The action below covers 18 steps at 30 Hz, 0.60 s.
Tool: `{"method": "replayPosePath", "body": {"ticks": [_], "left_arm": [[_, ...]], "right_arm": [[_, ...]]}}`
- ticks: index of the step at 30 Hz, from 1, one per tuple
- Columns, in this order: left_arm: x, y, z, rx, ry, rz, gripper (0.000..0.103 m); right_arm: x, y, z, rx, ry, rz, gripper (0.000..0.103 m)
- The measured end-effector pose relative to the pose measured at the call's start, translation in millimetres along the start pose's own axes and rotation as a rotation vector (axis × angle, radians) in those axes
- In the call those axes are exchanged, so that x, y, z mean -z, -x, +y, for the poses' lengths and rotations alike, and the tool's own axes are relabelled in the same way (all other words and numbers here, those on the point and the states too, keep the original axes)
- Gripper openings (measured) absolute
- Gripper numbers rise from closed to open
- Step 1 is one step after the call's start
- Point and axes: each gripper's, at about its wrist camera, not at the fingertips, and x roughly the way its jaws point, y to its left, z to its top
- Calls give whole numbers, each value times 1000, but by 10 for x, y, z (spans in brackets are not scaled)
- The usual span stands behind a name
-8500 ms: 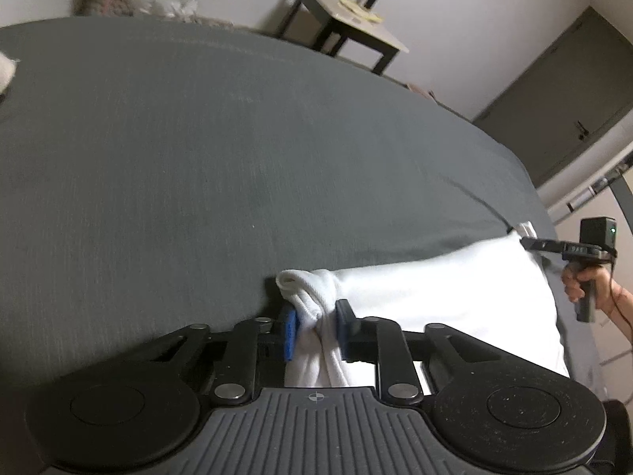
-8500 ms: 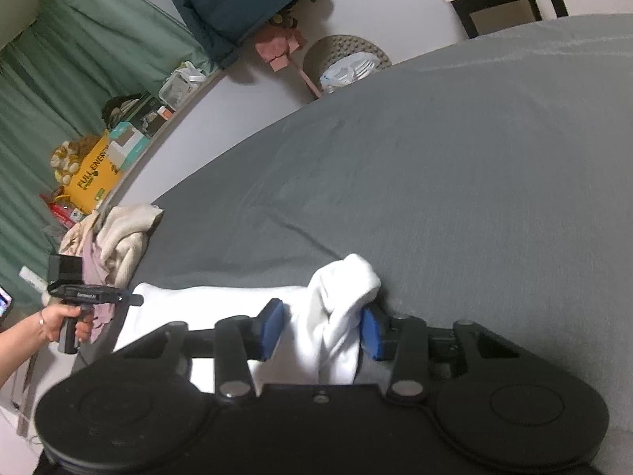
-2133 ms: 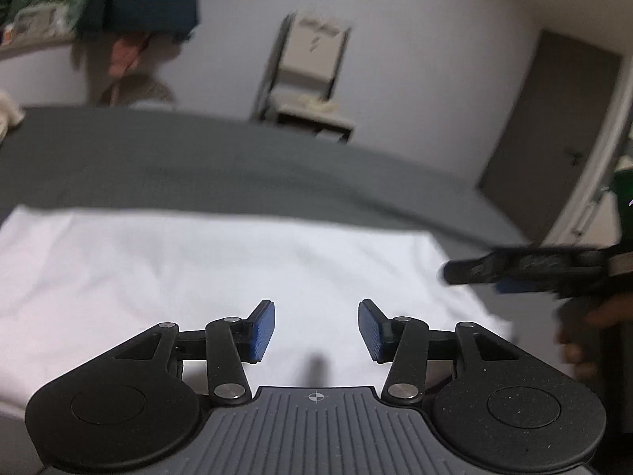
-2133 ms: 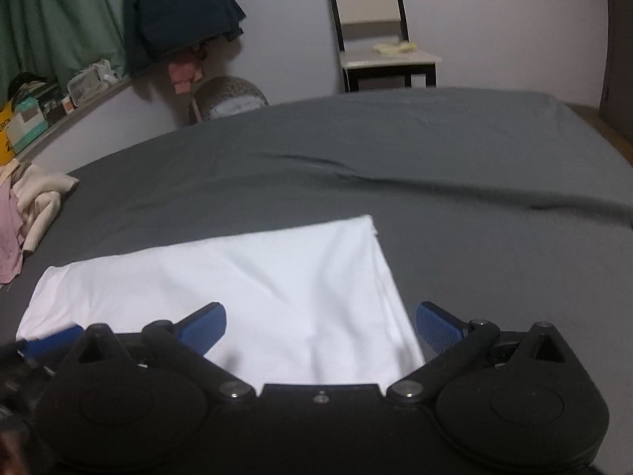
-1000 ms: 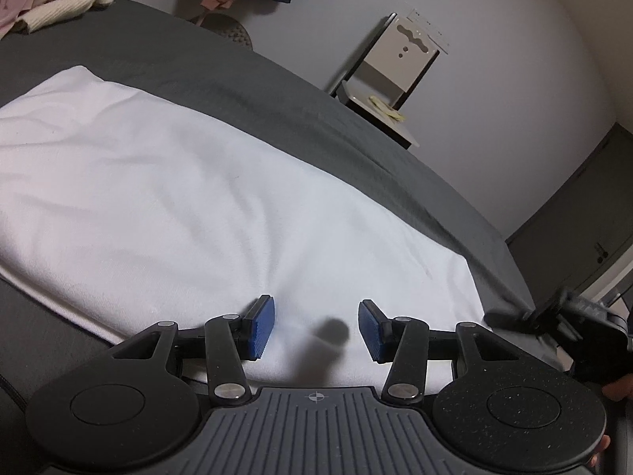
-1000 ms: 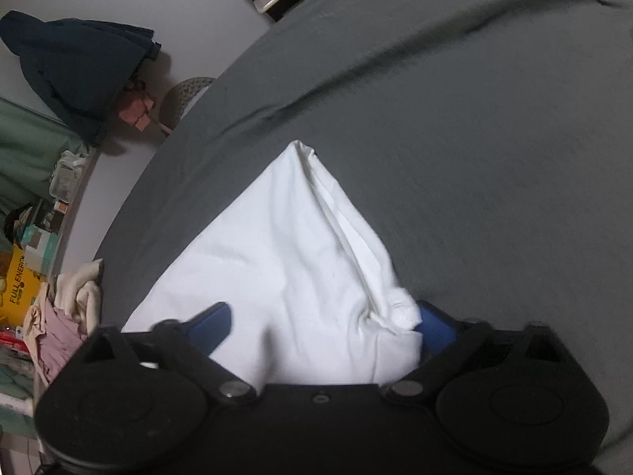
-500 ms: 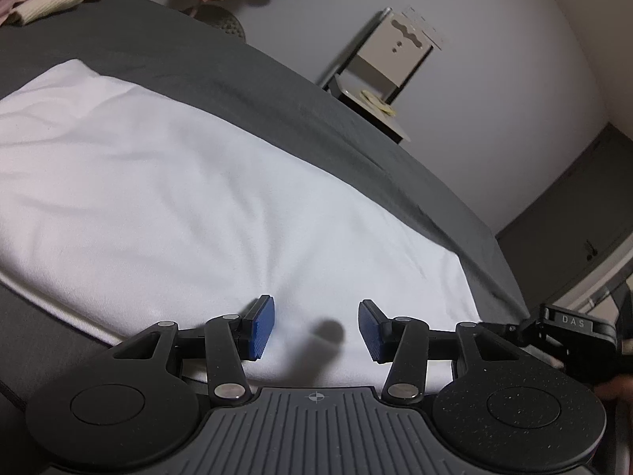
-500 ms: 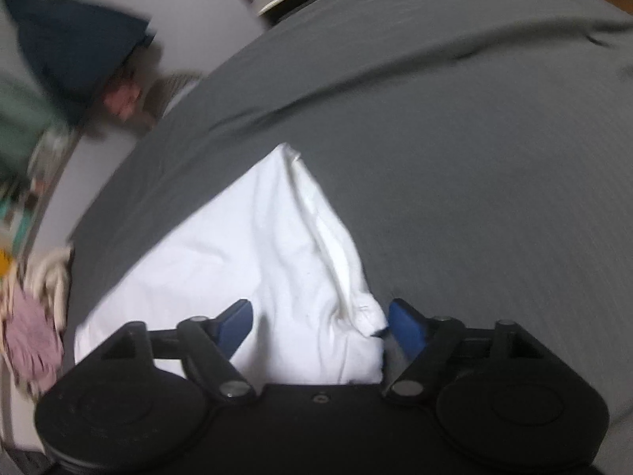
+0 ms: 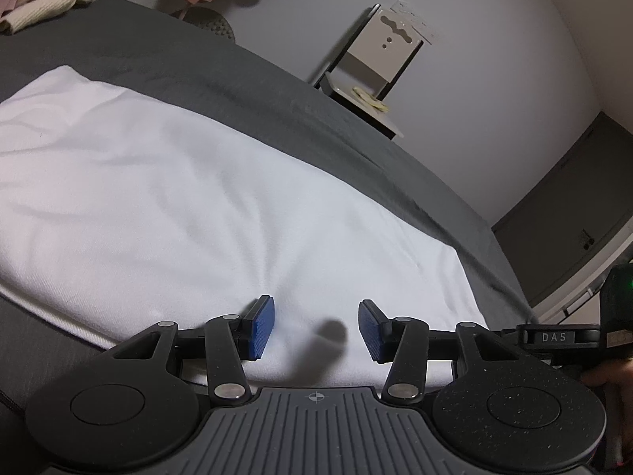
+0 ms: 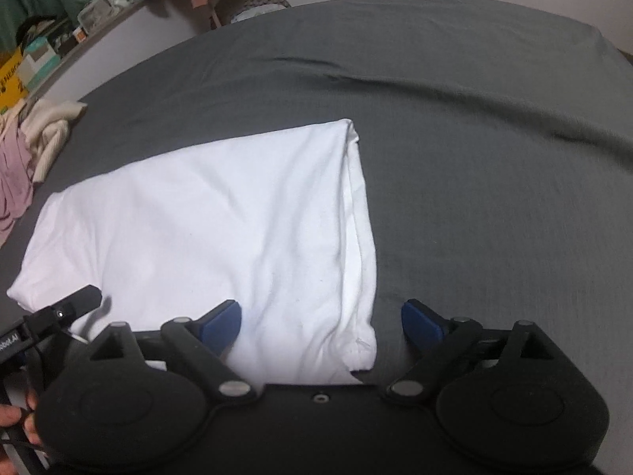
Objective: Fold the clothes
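Two grippers: both low over one folded white garment on a grey bed, neither holding anything.
Garment: white garment (image 10: 205, 229) lies flat on the bed (image 10: 494, 166), folded into a rough rectangle with its layered edges along the right side in the right wrist view.
Left gripper: left gripper (image 9: 315, 330) has its blue fingers (image 9: 261, 328) about half apart, nothing between them but the cloth lying below; its shadow falls on the cloth just ahead of the gap.
Garment from left fingers: white cloth (image 9: 190, 206) spreads ahead and to the left of them, its near edge passing just under them.
Right gripper: right gripper (image 10: 321, 322) has its jaws opening, already wide, and grips nothing.
Garment from right fingers: its near right corner lies in the gap; one finger is over the cloth, the other over bare grey sheet just beside the edge.
Writing, "DAS": printed on the black body of the right gripper (image 9: 554, 336), seen right of the left fingers.
Writing, partial letters: white print on the left gripper's body (image 10: 23, 336) at the lower left in the right wrist view, too cut off to read surely.
Yellow box: yellow box (image 10: 10, 79) on a shelf far left carries dark lettering, unreadable.
Other clothes: cream and pink pile (image 10: 31, 138) lies on the bed, well to the left of the right fingers.
Chair: pale chair (image 9: 376, 67) stands beyond the bed, far ahead of the left fingers.
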Motion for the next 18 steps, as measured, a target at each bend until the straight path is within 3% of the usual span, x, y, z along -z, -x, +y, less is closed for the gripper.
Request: {"method": "replayPosePath", "body": {"ticks": [4, 7, 9, 12, 18], "left_arm": [[0, 12, -12, -4, -10, -1, 48], [-1, 25, -6, -4, -5, -1, 48], [-4, 42, -7, 0, 2, 6, 48], [4, 77, 4, 18, 7, 19, 48], [110, 166, 3, 18, 23, 15, 48]], "right_arm": [[21, 4, 31, -11, 3, -13, 89], [20, 23, 6, -53, -10, -28, 81], [10, 36, -45, -116, -37, -30, 52], [12, 44, -175, -191, -110, -19, 47], [6, -25, -322, -263, -189, -21, 48]]}}
